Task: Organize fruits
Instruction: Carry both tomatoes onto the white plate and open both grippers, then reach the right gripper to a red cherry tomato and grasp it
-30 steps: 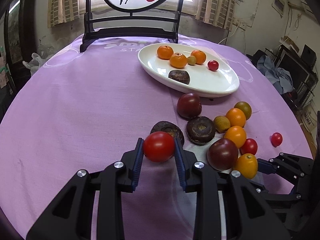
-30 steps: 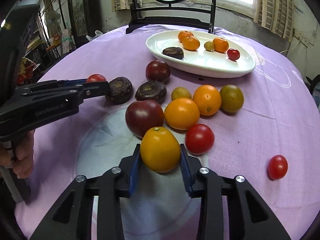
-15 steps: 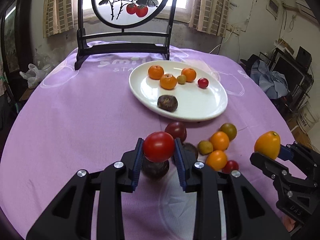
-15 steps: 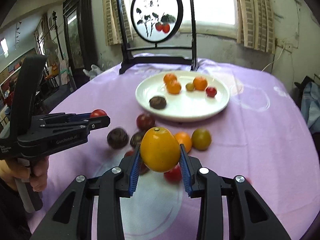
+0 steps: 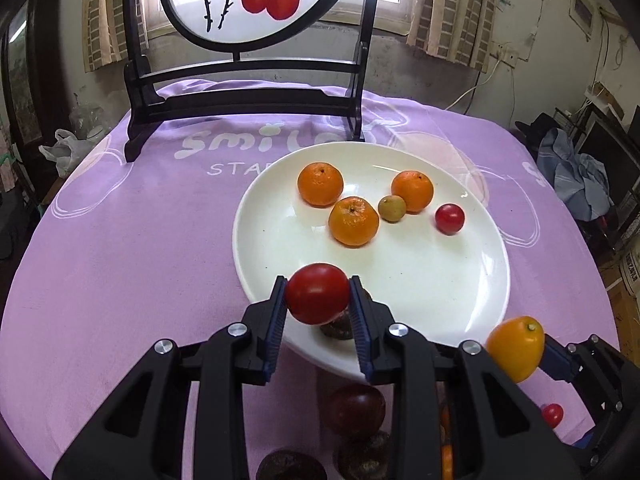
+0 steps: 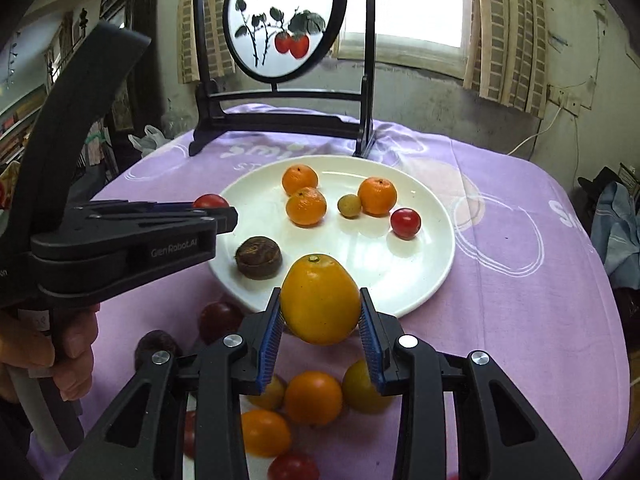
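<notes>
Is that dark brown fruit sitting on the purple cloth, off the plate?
No, in the right wrist view the dark brown fruit rests on the white plate, near its left edge.

My left gripper [image 5: 318, 300] sits low in the centre of its frame, a tomato [image 5: 318, 299] between its pads, over the near rim of the plate [image 5: 472, 304]. On the plate, three oranges [image 5: 353, 221] cluster at upper centre, a small round fruit [image 5: 392, 208] between two of them, a cherry tomato [image 5: 449, 219] to their right. Behind the plate stands a screen on a stand [image 5: 244, 92]. My right gripper [image 6: 320, 312] holds a larger fruit [image 6: 320, 304] at lower centre of its frame, before the plate; loose fruits [image 6: 313, 398] lie on the tablecloth [image 6: 520, 320] beneath it.
</notes>
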Available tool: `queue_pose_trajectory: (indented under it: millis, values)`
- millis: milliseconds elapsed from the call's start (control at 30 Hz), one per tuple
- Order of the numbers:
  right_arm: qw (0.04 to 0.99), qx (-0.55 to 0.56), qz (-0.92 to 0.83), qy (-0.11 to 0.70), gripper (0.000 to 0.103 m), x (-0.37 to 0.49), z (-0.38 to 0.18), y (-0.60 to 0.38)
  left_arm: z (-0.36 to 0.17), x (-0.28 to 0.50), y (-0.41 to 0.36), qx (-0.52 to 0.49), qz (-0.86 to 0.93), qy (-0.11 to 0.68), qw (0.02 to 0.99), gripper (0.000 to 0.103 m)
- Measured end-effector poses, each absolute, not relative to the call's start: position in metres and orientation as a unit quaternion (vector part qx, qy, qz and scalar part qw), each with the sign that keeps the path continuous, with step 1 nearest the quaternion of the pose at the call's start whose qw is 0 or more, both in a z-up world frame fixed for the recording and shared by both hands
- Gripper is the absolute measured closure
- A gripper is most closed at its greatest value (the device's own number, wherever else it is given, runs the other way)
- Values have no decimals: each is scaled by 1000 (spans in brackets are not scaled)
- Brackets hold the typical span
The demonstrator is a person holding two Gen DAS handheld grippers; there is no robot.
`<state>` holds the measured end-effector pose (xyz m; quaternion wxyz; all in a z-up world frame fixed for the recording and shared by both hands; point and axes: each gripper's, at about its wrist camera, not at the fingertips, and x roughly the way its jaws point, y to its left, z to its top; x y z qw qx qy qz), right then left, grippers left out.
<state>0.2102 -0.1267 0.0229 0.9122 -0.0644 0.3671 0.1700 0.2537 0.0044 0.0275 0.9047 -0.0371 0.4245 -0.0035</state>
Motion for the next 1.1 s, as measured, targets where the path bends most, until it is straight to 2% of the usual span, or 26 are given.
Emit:
queue_pose_trajectory:
  millis: [200, 267, 300, 333, 500, 567, 633, 933, 1100]
  values:
    - [906, -65, 166, 383, 66, 227, 8, -124, 17, 275, 4, -48, 1, 432, 901, 71]
    - [906, -62, 164, 386, 64, 230, 6, -124, 16, 276, 5, -58, 0, 431, 901, 52]
    - [905, -61, 165, 388, 60, 230, 6, -124, 17, 275, 5, -59, 2, 428, 902, 48]
    - [906, -61, 167, 385, 56, 228, 7, -125, 17, 273, 4, -57, 3, 424, 904, 46]
    - [910, -46, 170, 376, 56, 215, 15, -136, 27, 256, -1, -37, -4, 413, 910, 44]
    - [910, -37, 173, 376, 53, 207, 17, -143, 31, 244, -1, -32, -3, 408, 913, 35]
    - [912, -32, 168, 373, 48, 196, 19, -152, 36, 230, -1, -30, -6, 401, 916, 31]
    - [917, -24, 153, 368, 41, 142, 23, -189, 31, 163, 2, -38, -22, 394, 918, 29]
    - [922, -29, 128, 365, 40, 112, 17, -212, 19, 136, 10, -52, -16, 399, 916, 28]
